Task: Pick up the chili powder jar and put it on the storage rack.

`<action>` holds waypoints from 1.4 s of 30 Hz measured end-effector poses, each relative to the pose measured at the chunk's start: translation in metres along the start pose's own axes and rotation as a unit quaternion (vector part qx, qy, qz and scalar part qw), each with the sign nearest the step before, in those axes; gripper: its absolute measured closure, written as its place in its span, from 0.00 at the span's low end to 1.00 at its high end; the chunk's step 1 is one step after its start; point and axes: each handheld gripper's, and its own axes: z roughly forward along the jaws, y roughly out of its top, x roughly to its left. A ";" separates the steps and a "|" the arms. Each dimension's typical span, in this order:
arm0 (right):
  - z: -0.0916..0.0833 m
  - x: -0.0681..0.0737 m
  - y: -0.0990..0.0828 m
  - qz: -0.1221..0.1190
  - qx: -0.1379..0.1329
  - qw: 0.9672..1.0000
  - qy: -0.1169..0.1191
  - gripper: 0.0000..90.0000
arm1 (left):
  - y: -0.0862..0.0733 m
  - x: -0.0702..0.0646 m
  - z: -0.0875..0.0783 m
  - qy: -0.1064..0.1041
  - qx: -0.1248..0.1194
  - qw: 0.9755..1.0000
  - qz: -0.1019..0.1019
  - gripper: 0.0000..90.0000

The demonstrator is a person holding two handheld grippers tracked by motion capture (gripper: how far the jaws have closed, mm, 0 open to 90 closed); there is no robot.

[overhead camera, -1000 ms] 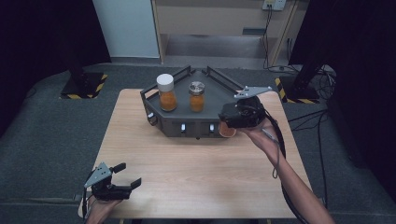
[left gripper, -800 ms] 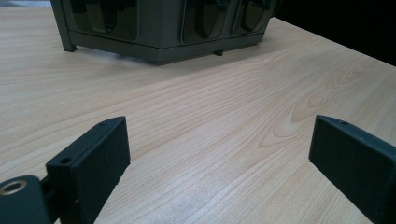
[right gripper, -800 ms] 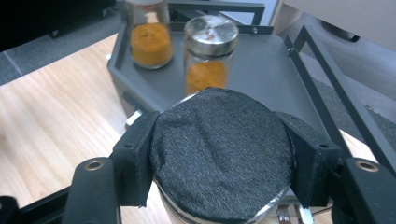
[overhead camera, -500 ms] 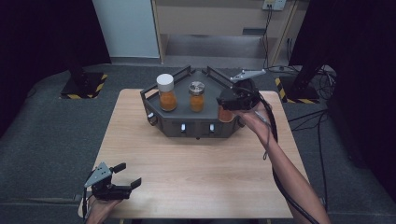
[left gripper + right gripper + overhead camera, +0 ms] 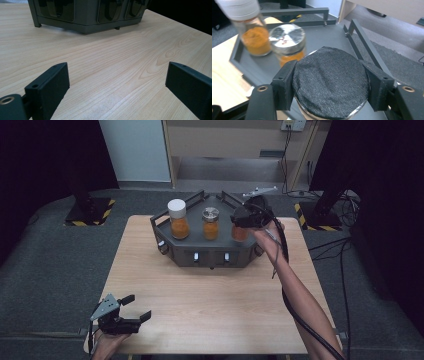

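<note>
We are holding a small glass jar of orange powder with a dark textured lid point(image 5: 330, 86) in the right gripper point(image 5: 329, 87), whose two black jaws are clamping the lid from either side. In the high view the jar point(image 5: 239, 233) is hanging below that gripper point(image 5: 248, 216) over the right end of the dark grey angular metal tray point(image 5: 210, 256) at the far side of the pale wooden table point(image 5: 210, 295), in line with the tray's two other jars. Whether its base is touching the tray floor we cannot tell.

We are judging the jar to be stiff, fairly light and breakable: glass walls, loose powder inside. The lid's rough covering is giving the pads good friction, and taking it across the widest part of the lid, as now, seems the safest hold; bare glass lower down would be more slippery. If the lid is only loosely screwed on, the body could drop, so we are treating any set-down as a gentle one.

The right gripper view is showing us the grip itself and the neighbours close by: a glass jar with a shiny metal lid point(image 5: 287, 40) just beside ours, and a taller white-capped jar of orange powder point(image 5: 249, 25) beyond it. The high view is giving us the layout of the tray. The left gripper point(image 5: 122, 317) is resting near the table's near left corner, and the left gripper view is showing its jaws standing wide apart with nothing between them.
</note>
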 end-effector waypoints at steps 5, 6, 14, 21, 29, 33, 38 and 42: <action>0.011 -0.005 -0.003 0.012 0.002 1.000 -0.014 0.39 | 0.000 0.000 0.000 -0.001 0.002 1.000 0.001 0.05; 0.013 -0.006 -0.003 0.015 0.002 1.000 -0.016 0.39 | 0.000 0.000 0.001 -0.001 0.002 1.000 0.001 0.05; 0.028 -0.013 -0.005 0.026 0.006 0.999 -0.028 0.39 | 0.000 0.000 0.001 0.000 0.002 1.000 0.000 0.05; 0.038 -0.015 -0.004 0.030 0.011 0.999 -0.035 0.39 | 0.000 0.001 0.001 0.000 0.003 1.000 -0.001 0.05; 0.047 -0.017 -0.008 0.038 0.018 0.998 -0.037 0.39 | 0.000 0.001 0.001 0.000 0.003 1.000 -0.001 0.05; 0.050 -0.018 -0.010 0.040 0.017 0.998 -0.037 0.39 | 0.000 0.001 0.001 -0.001 0.003 1.000 -0.001 0.05; 0.050 -0.019 -0.011 0.042 0.016 0.998 -0.036 0.39 | 0.000 0.001 0.001 0.000 0.004 1.000 0.000 0.05; 0.050 -0.019 -0.013 0.042 0.013 0.998 -0.035 0.39 | 0.001 0.001 0.002 -0.001 0.005 1.000 0.001 0.05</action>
